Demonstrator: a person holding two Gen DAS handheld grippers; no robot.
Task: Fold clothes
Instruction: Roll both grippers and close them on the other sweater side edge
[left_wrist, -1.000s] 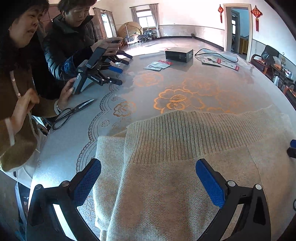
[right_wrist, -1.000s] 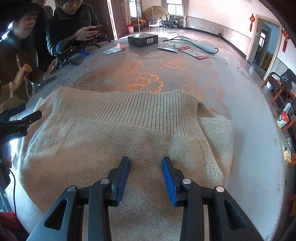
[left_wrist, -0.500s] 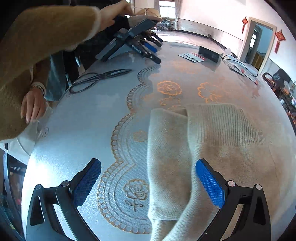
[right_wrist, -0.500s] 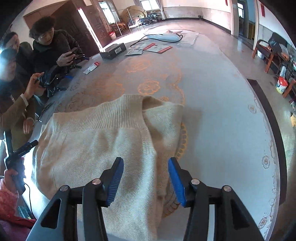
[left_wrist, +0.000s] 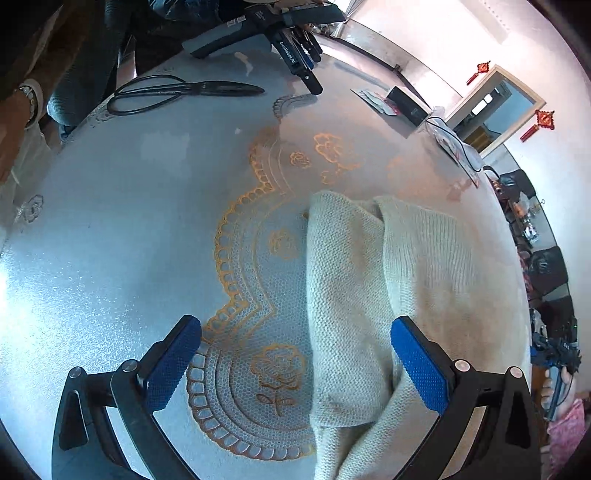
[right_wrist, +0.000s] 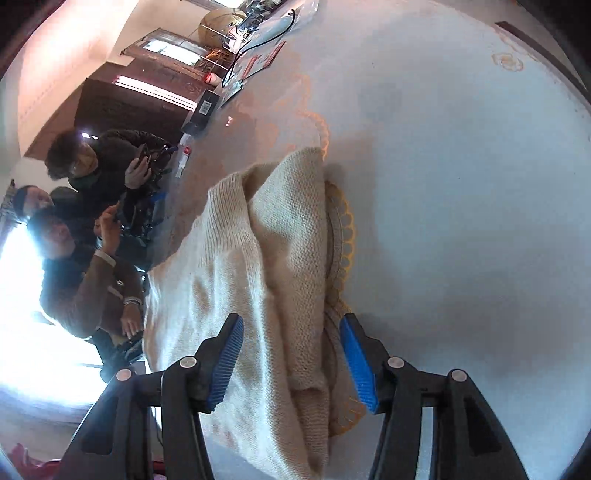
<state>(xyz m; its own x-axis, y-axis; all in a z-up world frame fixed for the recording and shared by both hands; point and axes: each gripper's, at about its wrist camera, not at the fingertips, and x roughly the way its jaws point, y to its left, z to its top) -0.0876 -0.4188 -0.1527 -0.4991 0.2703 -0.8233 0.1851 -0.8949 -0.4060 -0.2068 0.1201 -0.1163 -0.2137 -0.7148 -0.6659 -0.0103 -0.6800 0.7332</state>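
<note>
Sweater (left_wrist: 388, 280) lies on the table (left_wrist: 110, 240) — scissors (left_wrist: 184, 90) well behind, near the far edge.

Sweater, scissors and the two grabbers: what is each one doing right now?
Sweater: lying on the table, sleeve folded over its body.
Scissors: closed, flat on the table.
Left gripper: jaws wide open, holding nothing.
Right gripper: jaws open around the sweater's folded edge.
Table: covered by a patterned cloth.
</note>
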